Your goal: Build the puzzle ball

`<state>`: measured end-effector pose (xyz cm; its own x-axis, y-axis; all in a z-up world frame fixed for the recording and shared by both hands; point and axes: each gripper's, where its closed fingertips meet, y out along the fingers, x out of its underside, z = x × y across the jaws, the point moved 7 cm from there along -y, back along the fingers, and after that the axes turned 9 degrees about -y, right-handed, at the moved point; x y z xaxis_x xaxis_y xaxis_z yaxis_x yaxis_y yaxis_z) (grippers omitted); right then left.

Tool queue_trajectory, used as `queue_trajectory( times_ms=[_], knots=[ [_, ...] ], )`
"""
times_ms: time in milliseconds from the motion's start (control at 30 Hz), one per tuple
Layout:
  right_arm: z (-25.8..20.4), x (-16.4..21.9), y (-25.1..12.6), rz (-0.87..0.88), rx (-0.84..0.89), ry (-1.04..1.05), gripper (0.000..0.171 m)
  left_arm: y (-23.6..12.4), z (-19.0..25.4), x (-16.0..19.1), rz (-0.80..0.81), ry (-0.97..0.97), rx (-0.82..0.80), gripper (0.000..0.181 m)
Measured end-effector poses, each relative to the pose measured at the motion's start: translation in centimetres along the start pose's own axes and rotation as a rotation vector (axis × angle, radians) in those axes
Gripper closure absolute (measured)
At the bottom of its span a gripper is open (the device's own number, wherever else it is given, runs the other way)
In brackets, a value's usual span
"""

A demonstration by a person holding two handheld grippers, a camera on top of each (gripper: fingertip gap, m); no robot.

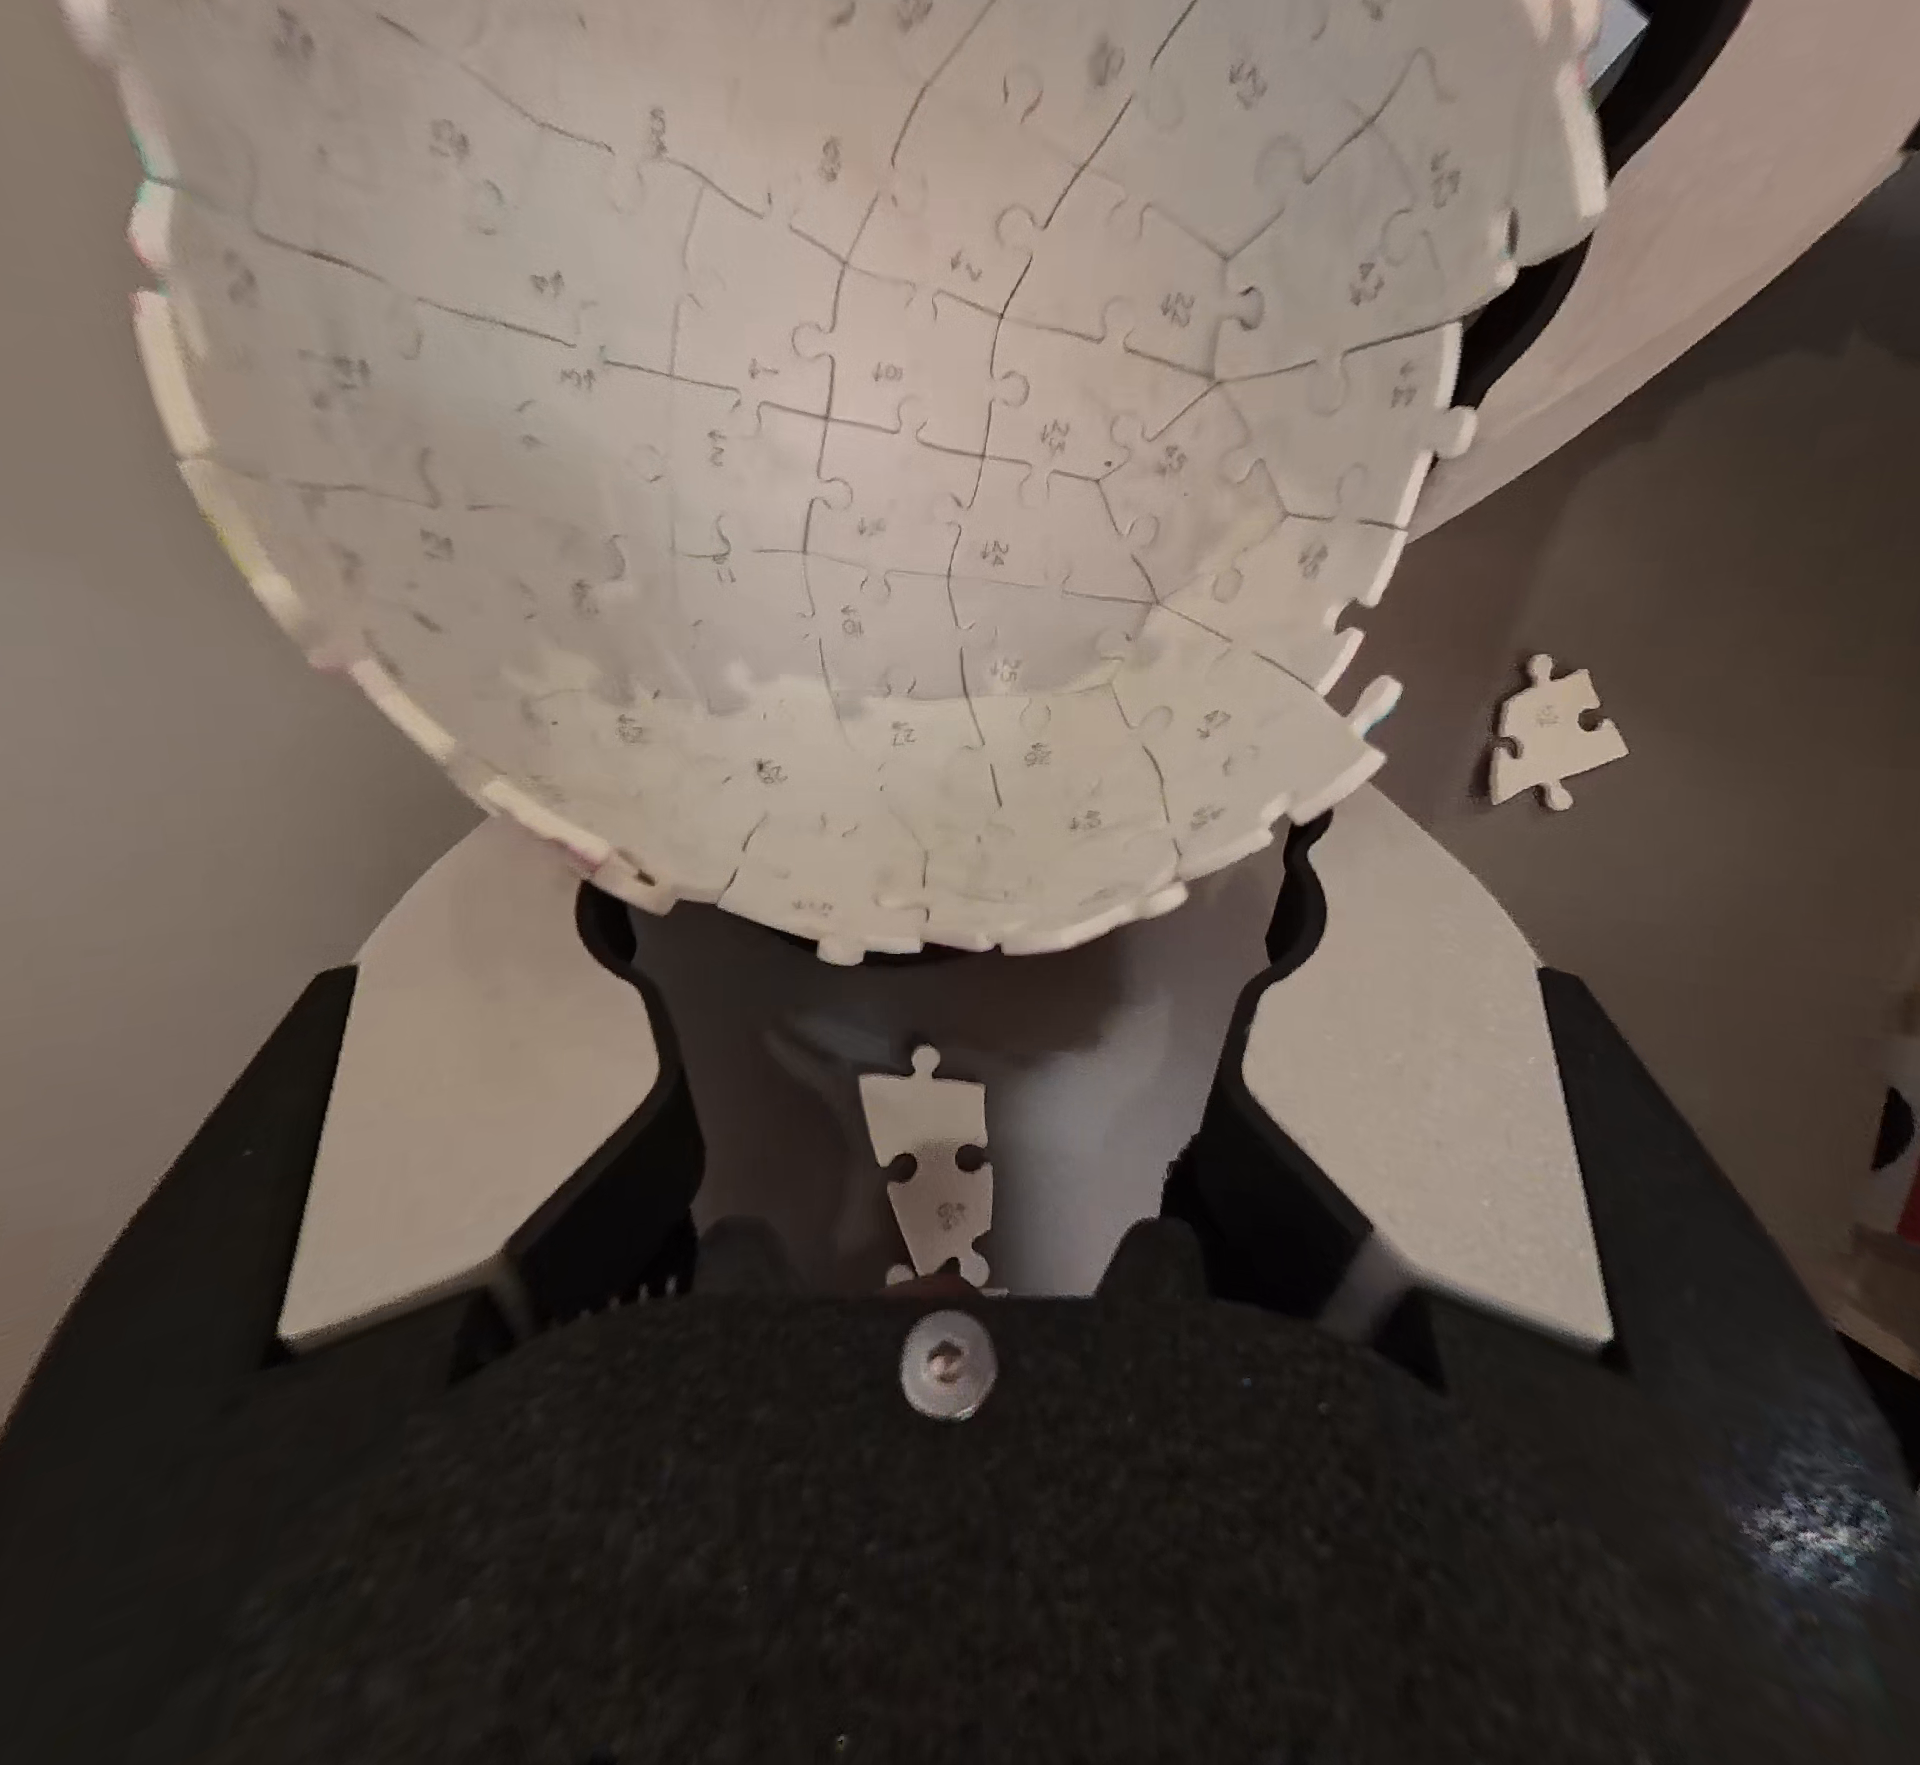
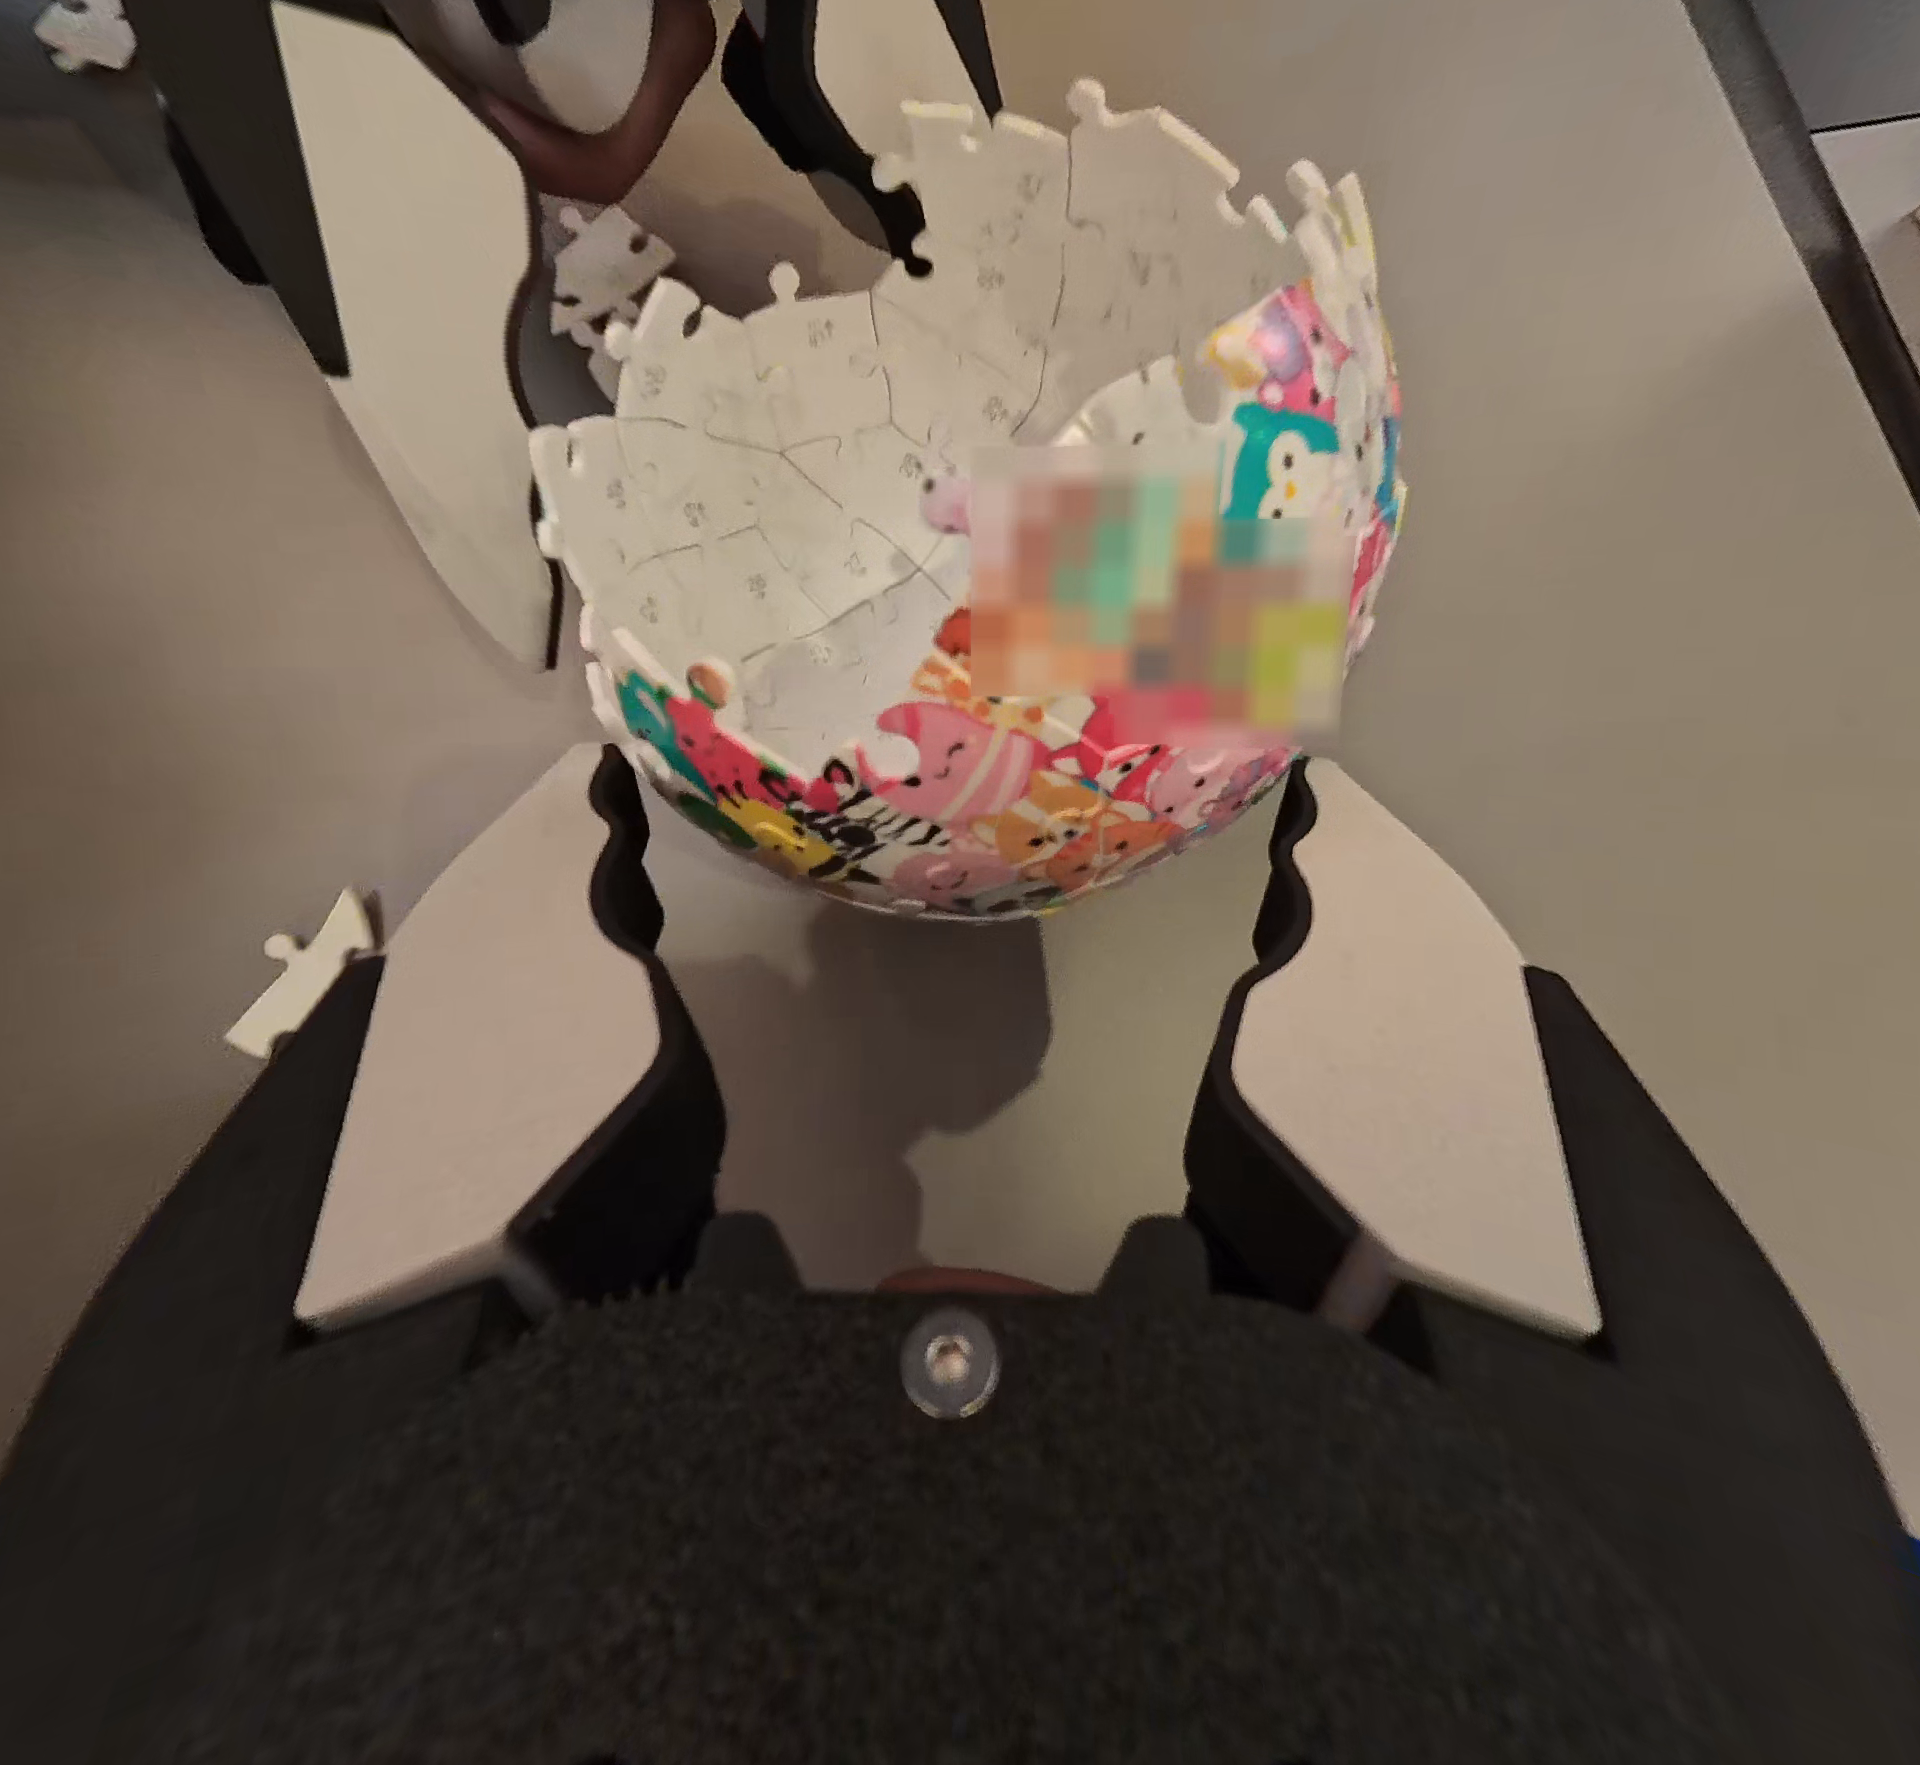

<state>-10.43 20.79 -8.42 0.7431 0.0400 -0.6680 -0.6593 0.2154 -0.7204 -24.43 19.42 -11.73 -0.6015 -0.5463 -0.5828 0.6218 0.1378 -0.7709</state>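
Observation:
The puzzle ball (image 2: 790,510) is a part-built open shell, white inside and bright cartoon print outside, and sits on the grey table (image 2: 1621,635). In the left wrist view its white inside (image 1: 790,385) fills the upper frame. My right gripper (image 2: 954,785) is open, with a fingertip close to each side of the shell's lower part. My left gripper (image 1: 956,874) is open. In the right wrist view the left gripper (image 2: 727,453) straddles the far-left rim, with one fingertip (image 2: 904,235) at the jagged edge. A loose white piece (image 1: 935,1185) lies on the table between the left fingers.
More loose white pieces lie on the table: one to the right of the shell (image 1: 1553,728), one by my right gripper's left finger (image 2: 301,977), one at the far left (image 2: 88,22). The table's dark edge (image 2: 1766,188) runs along the right. Measured from the fingertips, the loose white piece (image 1: 935,1185) is 8 cm or so from the left gripper and 15 cm from the right.

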Motion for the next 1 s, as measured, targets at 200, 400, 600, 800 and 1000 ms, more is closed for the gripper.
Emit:
queue_trajectory(
  times_ms=[200,400,600,800,1000],
  knots=[
    [0.0,-0.5,-0.1,0.007,0.004,-0.038,0.060,0.1,0.1,0.9,-0.020,0.005,0.015,0.063],
    [-0.1,-1.7,-0.3,0.026,-0.014,-0.079,0.065,-1.5,0.2,2.7,-0.020,-0.043,-0.012,0.064],
    [-0.7,-2.1,0.1,0.037,-0.030,-0.073,0.061,-2.5,0.8,3.2,0.047,-0.093,-0.003,0.068],
    [-1.8,-1.0,-0.2,0.051,-0.032,-0.014,0.058,-3.4,0.3,3.8,0.044,-0.108,-0.048,0.068],
    [-3.1,1.9,2.3,0.072,-0.111,0.166,0.051,-6.6,0.4,2.7,0.118,-0.083,-0.078,0.067]
  ],
)
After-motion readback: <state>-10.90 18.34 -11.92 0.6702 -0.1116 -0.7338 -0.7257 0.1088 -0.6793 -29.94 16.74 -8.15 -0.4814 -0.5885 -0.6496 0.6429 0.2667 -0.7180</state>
